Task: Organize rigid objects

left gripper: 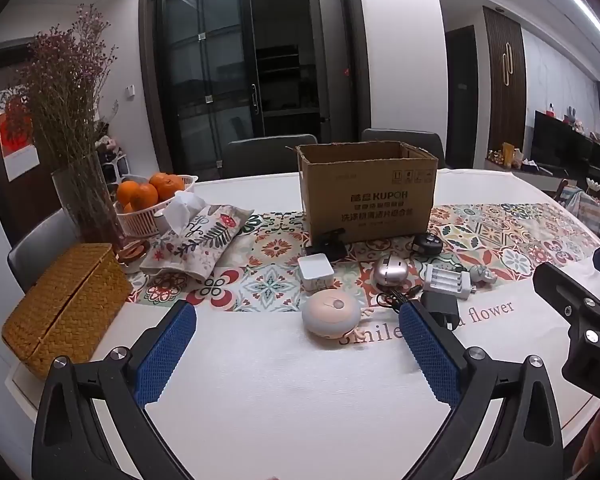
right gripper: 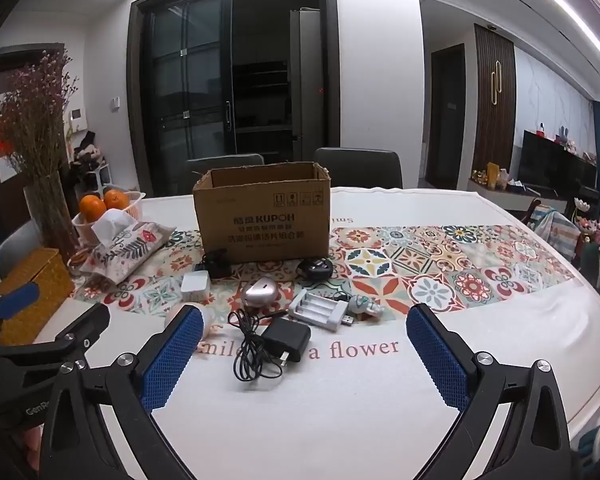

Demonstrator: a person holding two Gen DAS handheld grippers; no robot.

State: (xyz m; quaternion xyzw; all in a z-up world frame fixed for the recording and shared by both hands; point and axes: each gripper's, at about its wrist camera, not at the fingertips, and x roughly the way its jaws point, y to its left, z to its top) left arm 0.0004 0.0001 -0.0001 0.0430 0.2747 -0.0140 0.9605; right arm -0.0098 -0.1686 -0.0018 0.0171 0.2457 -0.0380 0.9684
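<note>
Both claws are hanging released over the white textured tablecloth (right gripper: pixel 300 420): the left gripper (left gripper: pixel 300 344) with blue knobbly pads, and the right gripper (right gripper: pixel 304 354) likewise. Beyond, a smooth round pink mouse (left gripper: pixel 331 316), black plug adapter with coiled cable (right gripper: pixel 286 338) and white ribbed battery charger (right gripper: pixel 320 310) are lying mid-table before an open brown cardboard box (right gripper: pixel 264 216).

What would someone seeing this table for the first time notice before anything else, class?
The open cardboard box stands at the middle of the table, on the patterned tile runner. In front of it lies a scatter of small gadgets: a black charger with its coiled cable, a white battery charger and a round pale mouse. At the left edge, oranges in a white basket sit beside a tall vase of dried flowers.
</note>
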